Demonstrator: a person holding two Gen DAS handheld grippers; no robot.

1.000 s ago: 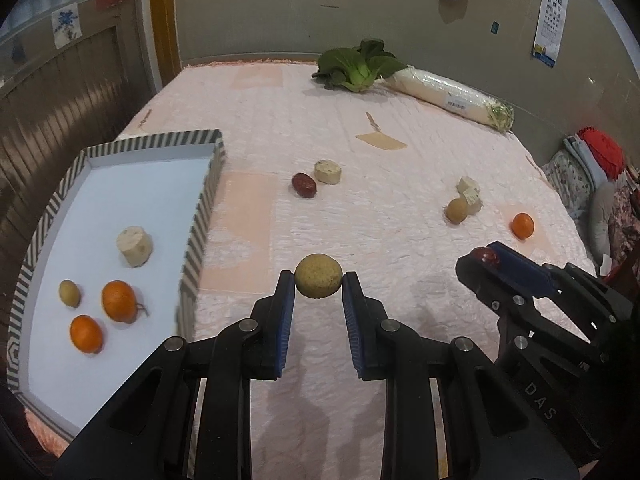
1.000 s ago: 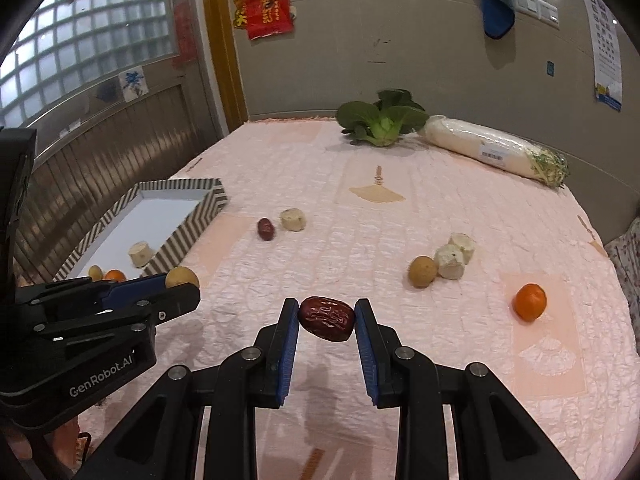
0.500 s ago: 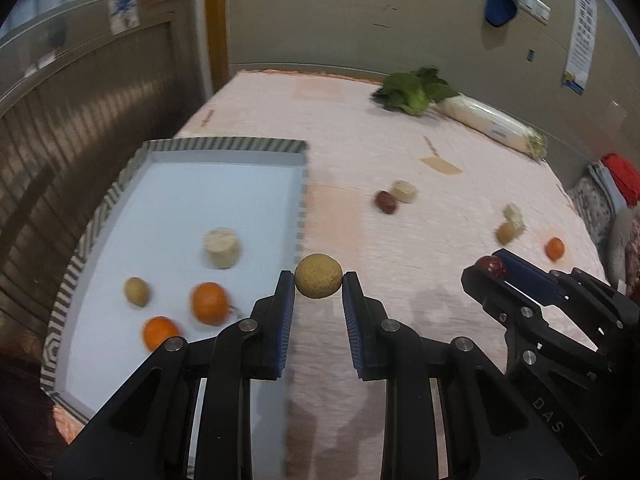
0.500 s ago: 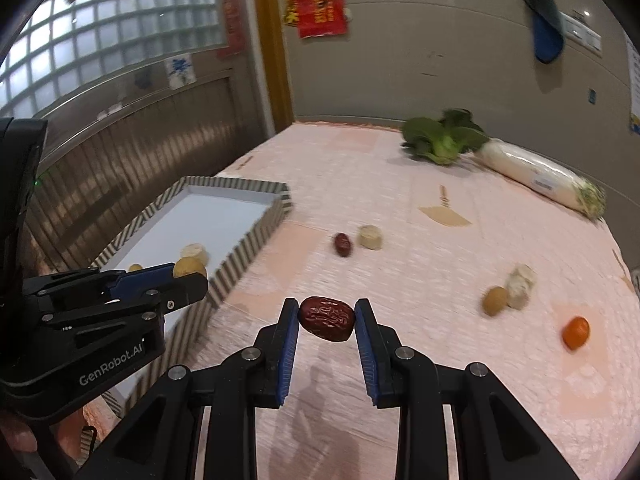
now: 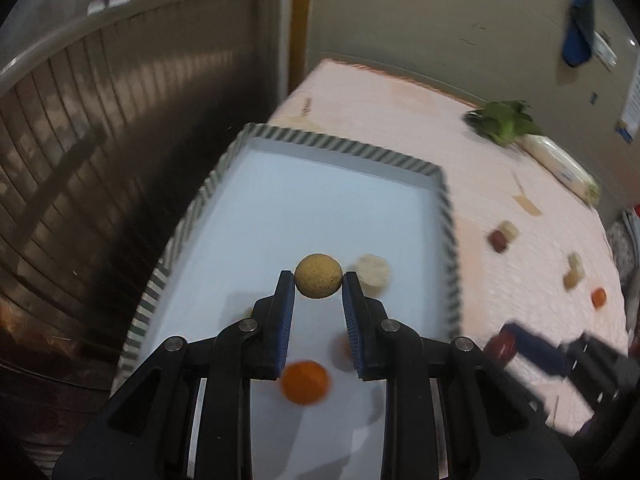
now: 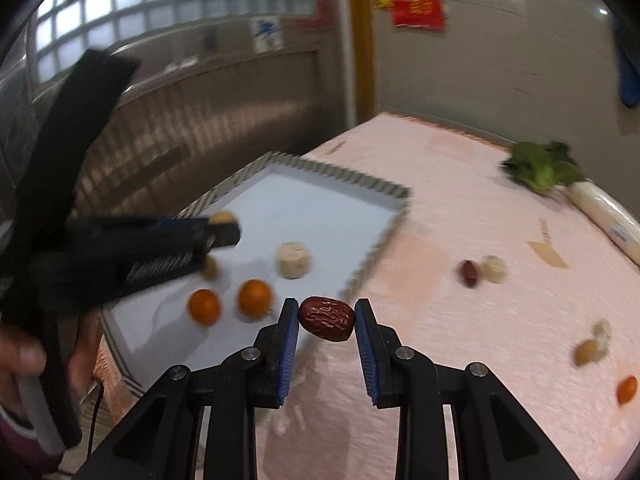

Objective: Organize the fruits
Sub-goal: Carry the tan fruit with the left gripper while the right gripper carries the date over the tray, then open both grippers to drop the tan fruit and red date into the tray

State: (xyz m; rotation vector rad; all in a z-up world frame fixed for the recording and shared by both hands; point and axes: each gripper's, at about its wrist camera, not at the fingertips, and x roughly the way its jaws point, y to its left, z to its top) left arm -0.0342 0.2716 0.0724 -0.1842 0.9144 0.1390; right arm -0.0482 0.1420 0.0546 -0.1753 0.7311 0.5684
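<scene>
My left gripper (image 5: 318,282) is shut on a round tan fruit (image 5: 319,276) and hangs over the white tray (image 5: 320,200) with the striped rim. My right gripper (image 6: 327,318) is shut on a wrinkled red date (image 6: 328,319), just above the tray's near right corner (image 6: 352,280). In the tray lie two oranges (image 6: 255,298) (image 6: 204,306) and a pale round slice (image 6: 293,260). A small tan fruit is half hidden behind the left gripper (image 6: 224,226). Out on the pink cloth lie another red date (image 6: 469,273), a pale slice (image 6: 495,268), a tan fruit (image 6: 585,353) and an orange (image 6: 627,389).
Leafy greens (image 6: 542,170) and a wrapped white radish (image 6: 604,210) lie at the far right of the pink cloth (image 6: 460,220). A brown panelled wall (image 5: 100,140) runs close along the tray's left side. A hand (image 6: 20,360) holds the left gripper's handle.
Both grippers have swung left with their fruit. The left one went from over the cloth to over the tray; the right one came up to the tray's near corner.
</scene>
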